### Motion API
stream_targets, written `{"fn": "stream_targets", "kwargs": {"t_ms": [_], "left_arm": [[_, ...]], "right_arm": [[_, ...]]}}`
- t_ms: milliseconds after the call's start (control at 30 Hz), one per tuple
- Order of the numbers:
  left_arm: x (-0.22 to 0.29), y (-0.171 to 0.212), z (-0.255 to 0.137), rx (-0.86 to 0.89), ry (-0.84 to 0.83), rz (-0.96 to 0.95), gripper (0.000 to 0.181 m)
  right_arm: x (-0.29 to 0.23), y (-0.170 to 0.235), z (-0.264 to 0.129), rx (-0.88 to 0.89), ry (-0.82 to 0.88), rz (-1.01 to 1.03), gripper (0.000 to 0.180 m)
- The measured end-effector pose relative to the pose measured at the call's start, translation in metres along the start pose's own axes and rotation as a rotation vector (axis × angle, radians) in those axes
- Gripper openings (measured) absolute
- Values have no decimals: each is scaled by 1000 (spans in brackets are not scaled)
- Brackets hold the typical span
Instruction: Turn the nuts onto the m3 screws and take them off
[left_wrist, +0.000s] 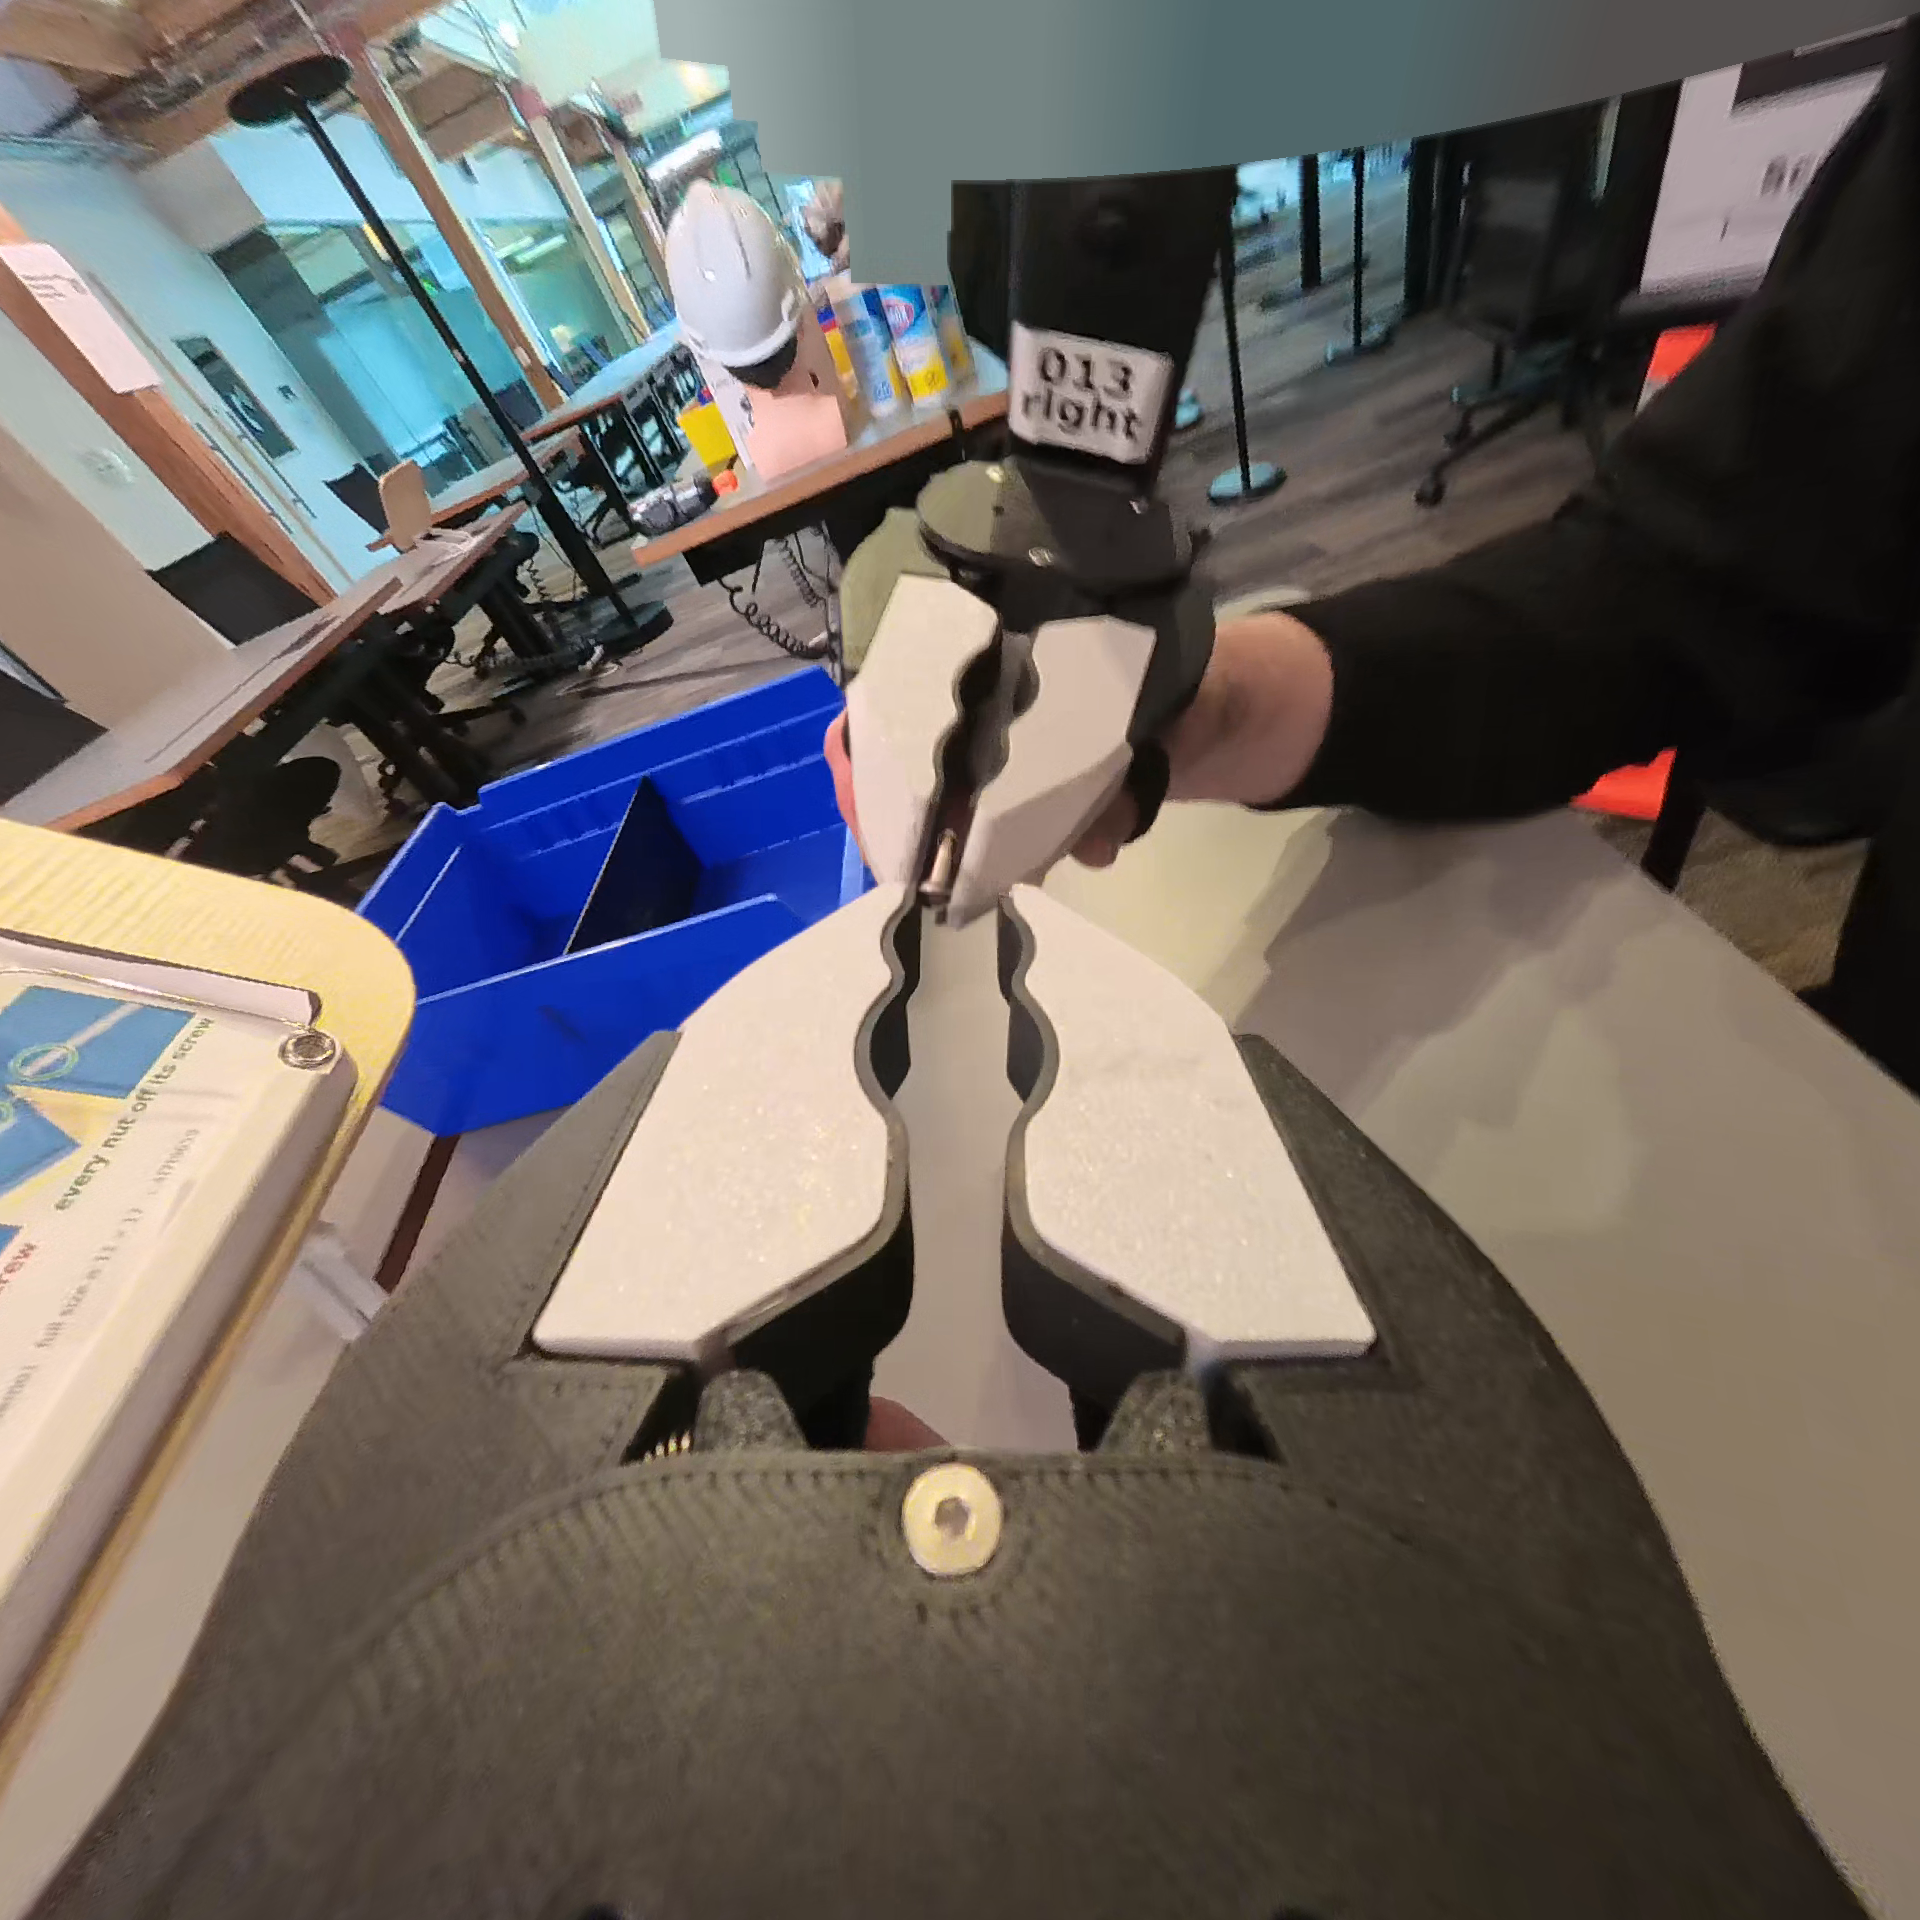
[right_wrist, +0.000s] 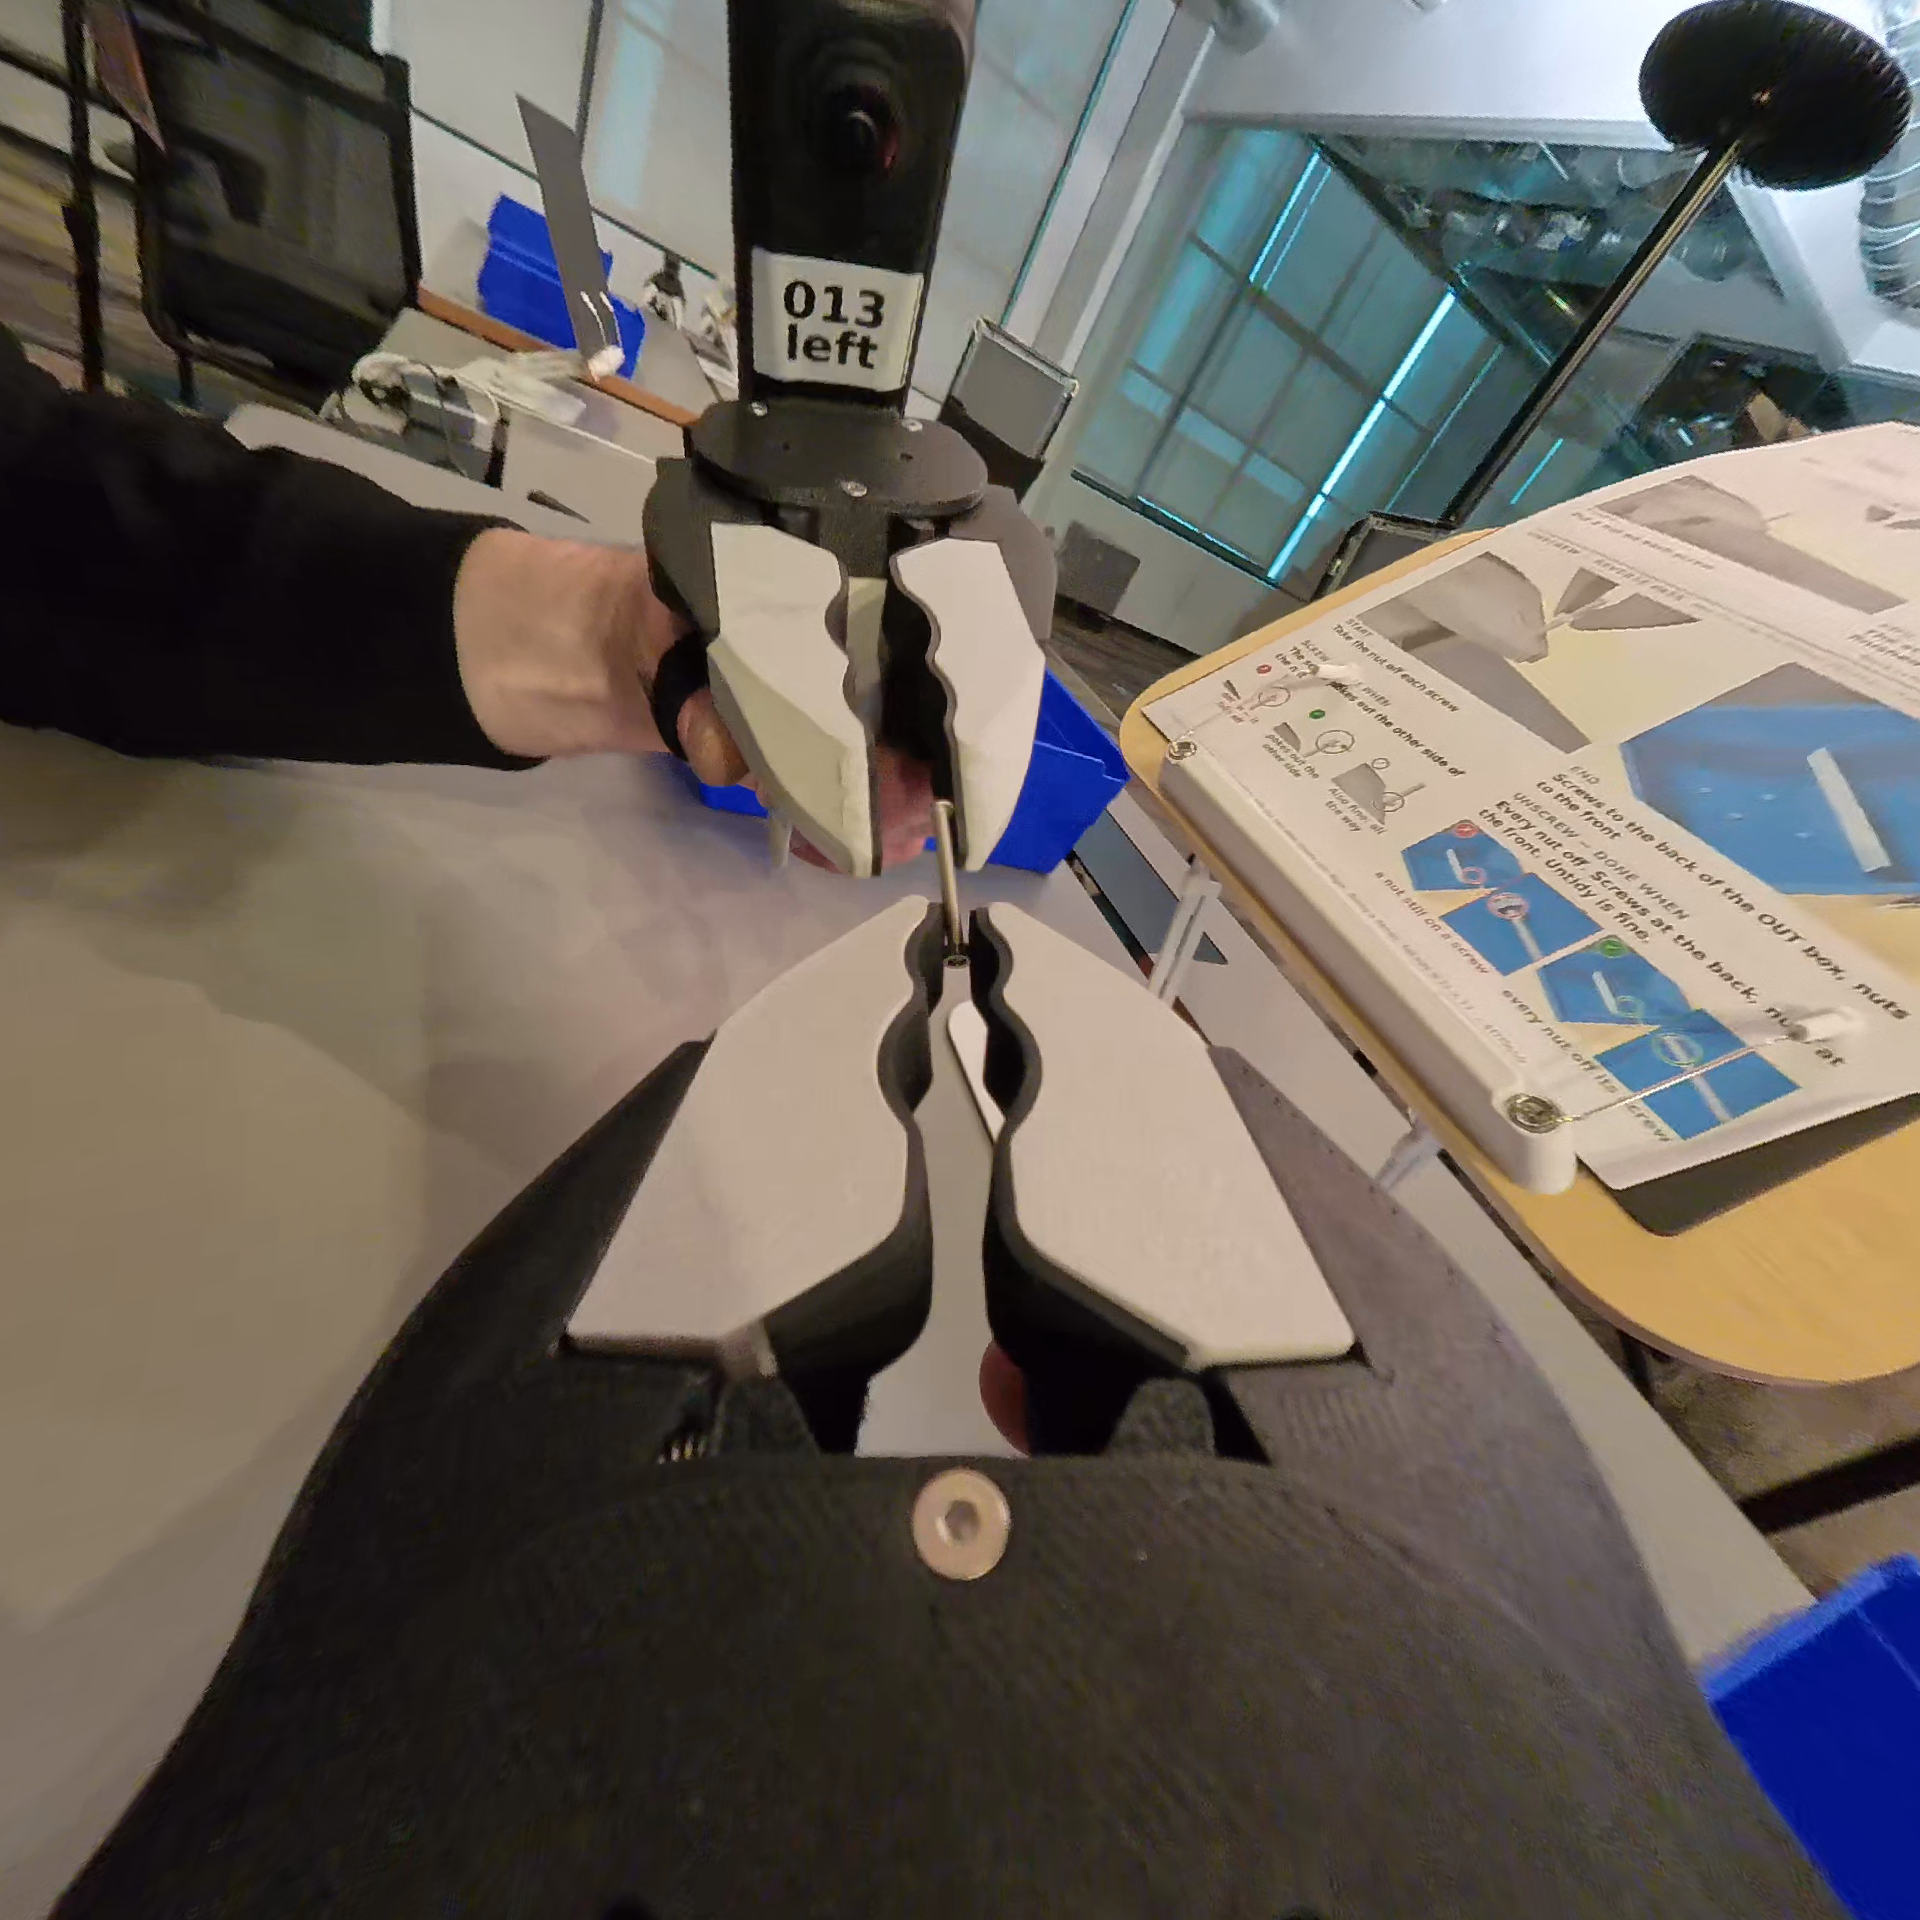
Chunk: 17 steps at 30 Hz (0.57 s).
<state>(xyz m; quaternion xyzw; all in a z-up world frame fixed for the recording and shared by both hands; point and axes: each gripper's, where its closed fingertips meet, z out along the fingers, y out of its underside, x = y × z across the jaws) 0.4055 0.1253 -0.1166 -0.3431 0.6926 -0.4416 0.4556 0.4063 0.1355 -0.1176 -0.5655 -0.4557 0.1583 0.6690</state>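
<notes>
My right gripper is shut on a thin metal screw and holds it by one end above the grey table. The shaft points away into the gap between the fingers of my left gripper, next to one finger. In the left wrist view the right gripper comes in from above, with the screw pinched at its tips. My left gripper stands open, and the screw's free end is just inside its tips. I cannot make out a nut for certain.
A blue divided bin stands behind the grippers at the table's edge and also shows in the right wrist view. An instruction board on a wooden stand is beside it. Another blue bin corner is near me on the right.
</notes>
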Motion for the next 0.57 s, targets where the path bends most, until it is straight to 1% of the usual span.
{"fn": "stream_targets", "kwargs": {"t_ms": [33, 300, 433, 567], "left_arm": [[-1, 0, 0, -5, -12, 17, 13], [1, -3, 0, 17, -16, 38, 5], [1, -4, 1, 18, -21, 48, 4], [-2, -5, 1, 21, -21, -6, 4]], "right_arm": [[0, 0, 0, 6, -6, 11, 5], [-7, 1, 2, 0, -50, 29, 5], [-7, 3, 2, -12, -54, 27, 5], [-4, 0, 1, -5, -22, 7, 5]]}}
